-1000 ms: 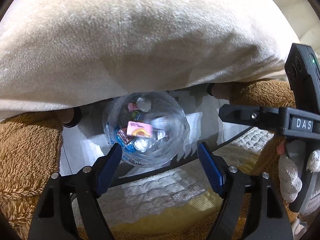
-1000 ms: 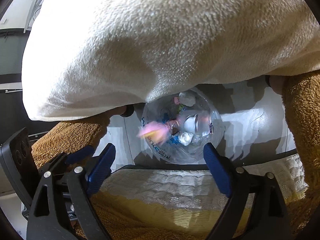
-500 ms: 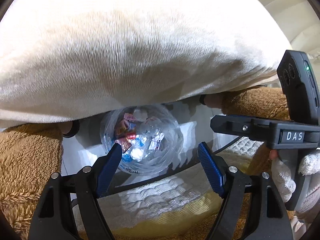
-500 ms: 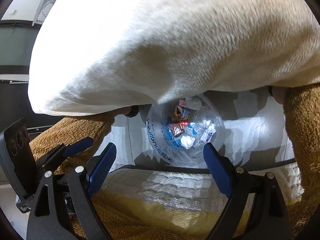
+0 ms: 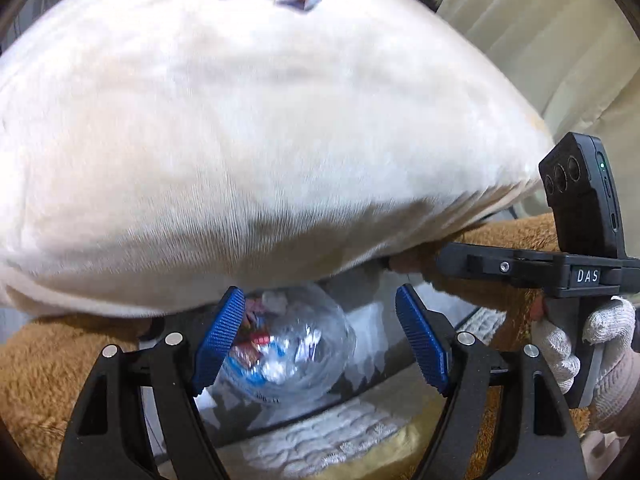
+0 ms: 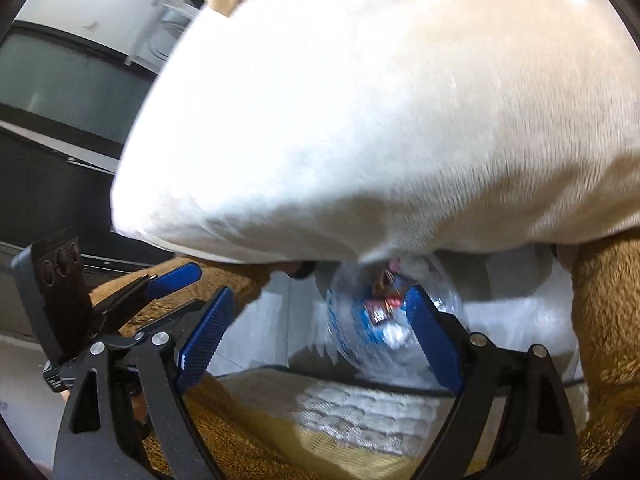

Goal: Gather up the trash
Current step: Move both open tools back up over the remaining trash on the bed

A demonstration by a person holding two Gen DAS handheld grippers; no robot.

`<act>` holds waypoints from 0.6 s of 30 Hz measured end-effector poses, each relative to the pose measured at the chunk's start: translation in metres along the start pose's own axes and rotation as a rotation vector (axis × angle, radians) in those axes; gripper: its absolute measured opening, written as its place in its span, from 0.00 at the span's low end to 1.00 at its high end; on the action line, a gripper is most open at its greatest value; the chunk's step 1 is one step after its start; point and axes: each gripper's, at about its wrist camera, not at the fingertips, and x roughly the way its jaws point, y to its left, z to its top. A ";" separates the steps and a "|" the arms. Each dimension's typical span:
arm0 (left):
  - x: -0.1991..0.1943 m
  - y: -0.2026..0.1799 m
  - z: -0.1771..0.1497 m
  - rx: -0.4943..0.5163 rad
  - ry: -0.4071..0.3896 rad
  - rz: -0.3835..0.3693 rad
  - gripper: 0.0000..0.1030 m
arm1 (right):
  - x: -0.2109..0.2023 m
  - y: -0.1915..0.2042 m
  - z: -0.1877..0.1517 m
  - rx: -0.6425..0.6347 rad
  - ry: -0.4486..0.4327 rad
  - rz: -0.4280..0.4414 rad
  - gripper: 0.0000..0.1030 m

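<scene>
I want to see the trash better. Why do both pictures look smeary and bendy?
Left wrist view: the cushion is motion-smeared, the bag blurry with glints, the edges bent by the fisheye lens. Right wrist view: the cushion is streaked and glaring white on top, the bag shadowed and smeared.

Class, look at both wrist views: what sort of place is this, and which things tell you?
Probably a living room or bedroom at home: a cream plush cushion lies over brown fleece, pale curtains hang behind, and a clear bag of wrappers sits on the floor.
</scene>
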 end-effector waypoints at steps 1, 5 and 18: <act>-0.005 -0.001 0.002 0.007 -0.026 -0.010 0.74 | -0.006 0.003 0.002 -0.016 -0.026 0.014 0.85; -0.023 -0.004 0.007 0.032 -0.116 -0.021 0.74 | -0.025 0.016 0.008 -0.090 -0.114 0.034 0.85; -0.069 0.007 0.048 0.061 -0.325 0.014 0.74 | -0.051 0.046 0.069 -0.299 -0.257 -0.150 0.85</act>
